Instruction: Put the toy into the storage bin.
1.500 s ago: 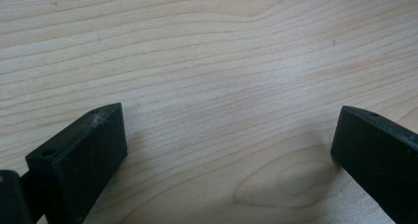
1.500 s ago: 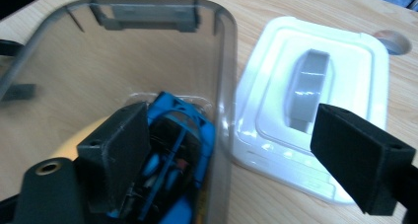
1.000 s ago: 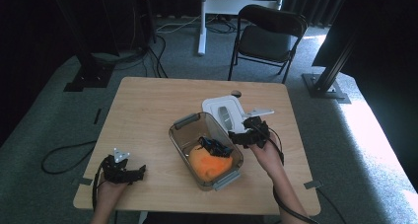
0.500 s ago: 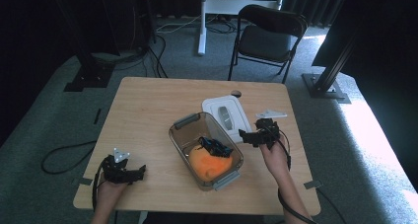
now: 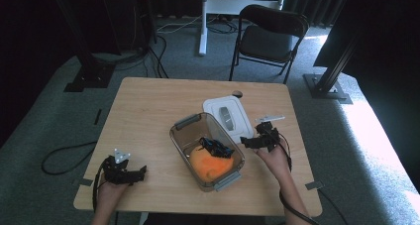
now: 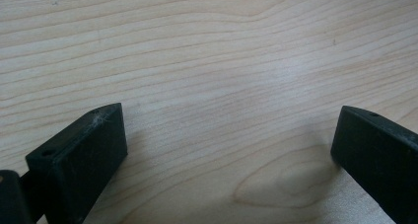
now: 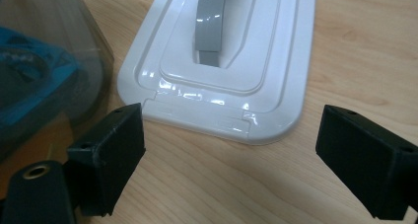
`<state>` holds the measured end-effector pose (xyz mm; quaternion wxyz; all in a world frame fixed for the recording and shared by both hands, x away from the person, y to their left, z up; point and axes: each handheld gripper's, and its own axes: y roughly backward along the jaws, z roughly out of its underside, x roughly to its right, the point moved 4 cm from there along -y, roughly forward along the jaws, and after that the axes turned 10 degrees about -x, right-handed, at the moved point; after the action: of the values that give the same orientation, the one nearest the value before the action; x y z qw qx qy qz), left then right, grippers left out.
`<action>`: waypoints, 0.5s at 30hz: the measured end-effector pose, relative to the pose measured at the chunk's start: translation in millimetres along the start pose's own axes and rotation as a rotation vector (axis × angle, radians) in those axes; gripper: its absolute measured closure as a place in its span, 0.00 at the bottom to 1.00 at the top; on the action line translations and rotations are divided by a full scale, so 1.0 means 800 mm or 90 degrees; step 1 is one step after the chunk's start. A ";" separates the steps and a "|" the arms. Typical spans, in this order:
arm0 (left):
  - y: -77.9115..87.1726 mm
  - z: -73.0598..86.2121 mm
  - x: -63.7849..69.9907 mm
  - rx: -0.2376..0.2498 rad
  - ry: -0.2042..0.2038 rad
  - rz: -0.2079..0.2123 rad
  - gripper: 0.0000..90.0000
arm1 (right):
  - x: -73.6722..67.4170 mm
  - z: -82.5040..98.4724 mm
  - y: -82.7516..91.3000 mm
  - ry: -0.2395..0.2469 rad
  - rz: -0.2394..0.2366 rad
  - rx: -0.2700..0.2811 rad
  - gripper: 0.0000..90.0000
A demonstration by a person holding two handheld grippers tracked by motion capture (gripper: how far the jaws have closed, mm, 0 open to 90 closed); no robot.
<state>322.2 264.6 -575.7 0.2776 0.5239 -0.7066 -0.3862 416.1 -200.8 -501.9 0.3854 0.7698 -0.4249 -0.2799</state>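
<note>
Looking down, I see the clear box point(image 5: 208, 150) holding an orange thing point(image 5: 210, 168) and a dark thing point(image 5: 215, 148). My right gripper point(image 5: 247, 142), jaws just opened wide and holding nothing, sits by the white lid point(image 7: 226, 66). My left gripper point(image 5: 141, 173) is wide apart too.

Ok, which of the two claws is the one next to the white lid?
The right claw: it sits open beside the white lid and the clear container. The left claw rests apart near the table's front-left corner.
</note>
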 end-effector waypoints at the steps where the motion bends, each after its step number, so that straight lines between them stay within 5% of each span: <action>1: 0.000 0.000 0.000 0.000 0.000 0.000 0.01 | 0.002 0.000 -0.001 -0.001 0.006 0.004 0.12; 10: 0.000 0.000 0.000 0.000 0.000 0.000 0.01 | 0.004 -0.013 -0.007 0.001 -0.001 0.064 0.12; 15: 0.000 0.000 0.000 0.000 0.000 0.000 0.01 | 0.002 -0.023 -0.017 -0.004 -0.005 0.066 0.12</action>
<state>322.2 264.6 -575.7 0.2776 0.5239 -0.7066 -0.3861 436.4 -190.9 -503.1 0.3429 0.7896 -0.4365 -0.2614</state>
